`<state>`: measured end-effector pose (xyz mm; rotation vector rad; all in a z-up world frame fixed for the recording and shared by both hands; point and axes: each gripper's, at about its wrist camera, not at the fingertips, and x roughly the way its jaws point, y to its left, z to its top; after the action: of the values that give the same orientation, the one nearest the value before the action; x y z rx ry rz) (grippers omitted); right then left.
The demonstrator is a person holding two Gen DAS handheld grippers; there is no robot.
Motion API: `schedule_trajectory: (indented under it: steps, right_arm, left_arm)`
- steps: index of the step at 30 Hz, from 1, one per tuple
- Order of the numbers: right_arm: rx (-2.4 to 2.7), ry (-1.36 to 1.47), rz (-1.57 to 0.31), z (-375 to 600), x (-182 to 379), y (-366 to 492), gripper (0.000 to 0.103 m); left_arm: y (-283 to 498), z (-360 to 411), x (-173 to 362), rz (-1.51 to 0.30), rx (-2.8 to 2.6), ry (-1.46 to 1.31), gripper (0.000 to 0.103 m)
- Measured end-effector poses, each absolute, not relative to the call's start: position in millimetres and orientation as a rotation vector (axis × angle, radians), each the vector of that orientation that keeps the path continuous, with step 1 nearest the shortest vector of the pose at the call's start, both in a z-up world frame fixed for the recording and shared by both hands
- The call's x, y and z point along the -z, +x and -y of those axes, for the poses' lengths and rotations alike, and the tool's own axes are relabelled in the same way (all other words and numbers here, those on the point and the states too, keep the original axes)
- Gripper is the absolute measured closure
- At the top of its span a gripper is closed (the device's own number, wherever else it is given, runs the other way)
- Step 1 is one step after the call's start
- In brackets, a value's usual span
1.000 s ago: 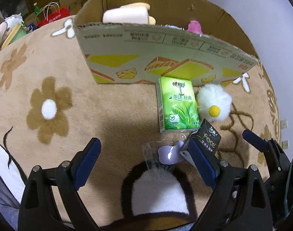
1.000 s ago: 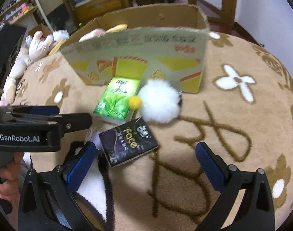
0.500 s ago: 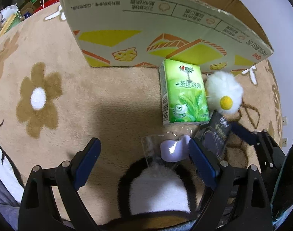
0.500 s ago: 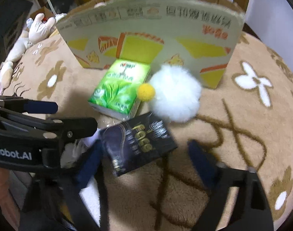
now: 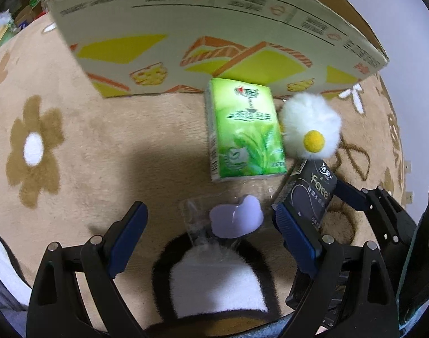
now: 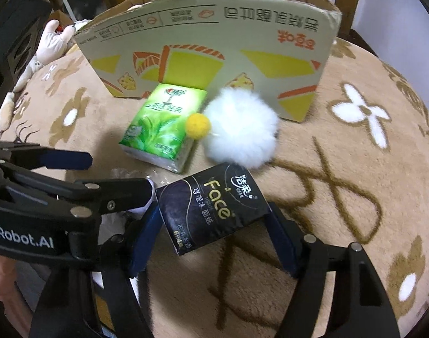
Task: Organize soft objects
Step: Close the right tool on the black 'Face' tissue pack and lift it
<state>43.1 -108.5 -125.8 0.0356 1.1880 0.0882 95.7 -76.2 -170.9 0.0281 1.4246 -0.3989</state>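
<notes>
- Two tissue packs lie on the beige flower-patterned plush blanket, both in front of the printed cardboard box.
- Black "Face" tissue pack sits between the blue pads of the right gripper; the pads touch its two sides, fingers closed in on it and pinching it, with the pack tilted.
- From the left wrist view the same black pack appears just right of the left gripper's right finger.
- Left gripper has its fingers spread wide, holding nothing; between them lies a lilac soft piece in a clear plastic wrapper, touching neither pad.
- Green tea-print tissue pack lies flat, its far end touching the box wall.
- White fluffy pompom with a yellow ball rests just beside the green pack, touching it, with the black pack near its front edge.
- White plush toy lies well apart at the left, beyond the box.
</notes>
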Motion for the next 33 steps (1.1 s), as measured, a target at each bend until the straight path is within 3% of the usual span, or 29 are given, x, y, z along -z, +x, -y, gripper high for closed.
schedule_trajectory:
  steps: [33]
  right_arm:
    - [-0.031,-0.02,-1.236,105.7,126.7,26.6,0.026]
  left_arm:
    - [96.7,140.0,196.1,-1.433,0.36,0.08,0.011]
